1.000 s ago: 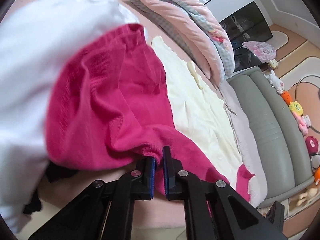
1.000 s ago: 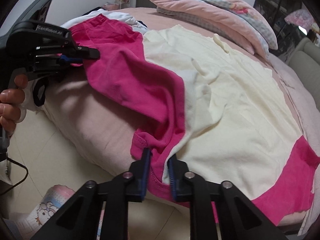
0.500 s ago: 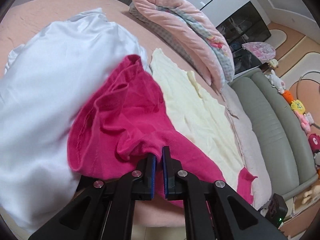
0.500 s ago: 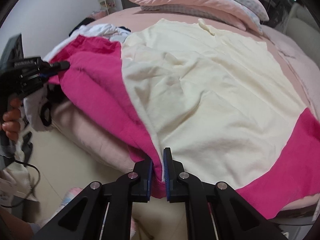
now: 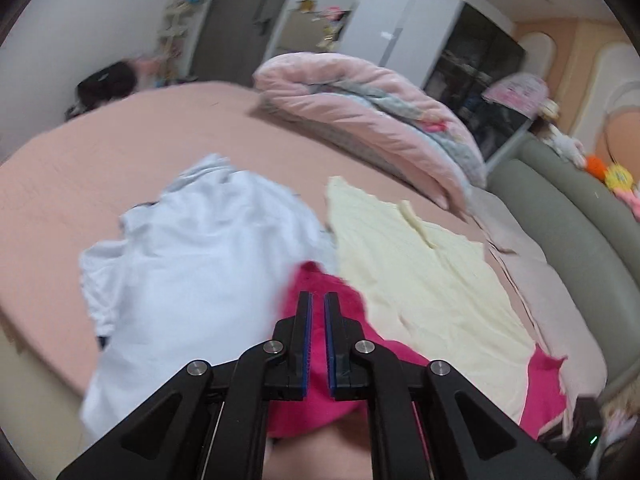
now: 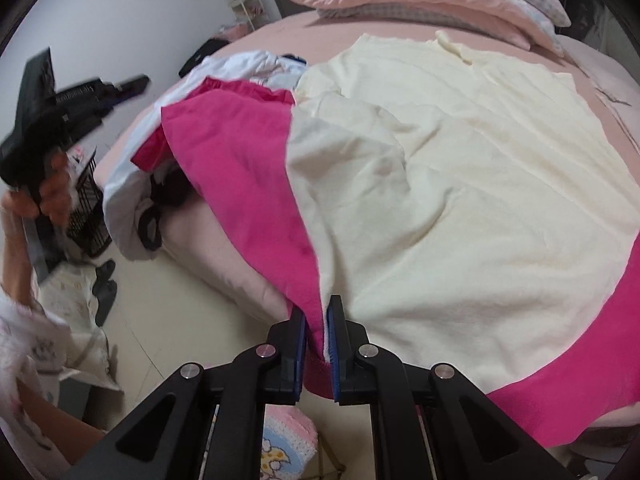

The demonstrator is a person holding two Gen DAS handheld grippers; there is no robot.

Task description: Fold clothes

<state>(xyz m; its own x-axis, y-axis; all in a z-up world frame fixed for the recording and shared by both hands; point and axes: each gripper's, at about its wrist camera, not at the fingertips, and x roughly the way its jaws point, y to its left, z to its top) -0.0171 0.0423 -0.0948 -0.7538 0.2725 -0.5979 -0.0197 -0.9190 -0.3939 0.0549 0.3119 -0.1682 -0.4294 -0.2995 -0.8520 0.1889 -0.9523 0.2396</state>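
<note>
On the bed (image 6: 248, 284), going left to right: the left gripper (image 5: 316, 300) hangs raised over the white shirt (image 5: 192, 280), its jaws closed on nothing visible — the pink fabric lies below them. The pink garment (image 6: 240, 168) sprawls from the bed's edge under the cream cloth (image 6: 460, 184). The right gripper (image 6: 318, 320) has its jaws clenched on the pink hem. It looks light, soft and limp, likely to sag and drag the cream cloth — best taken at hems or corners.
</note>
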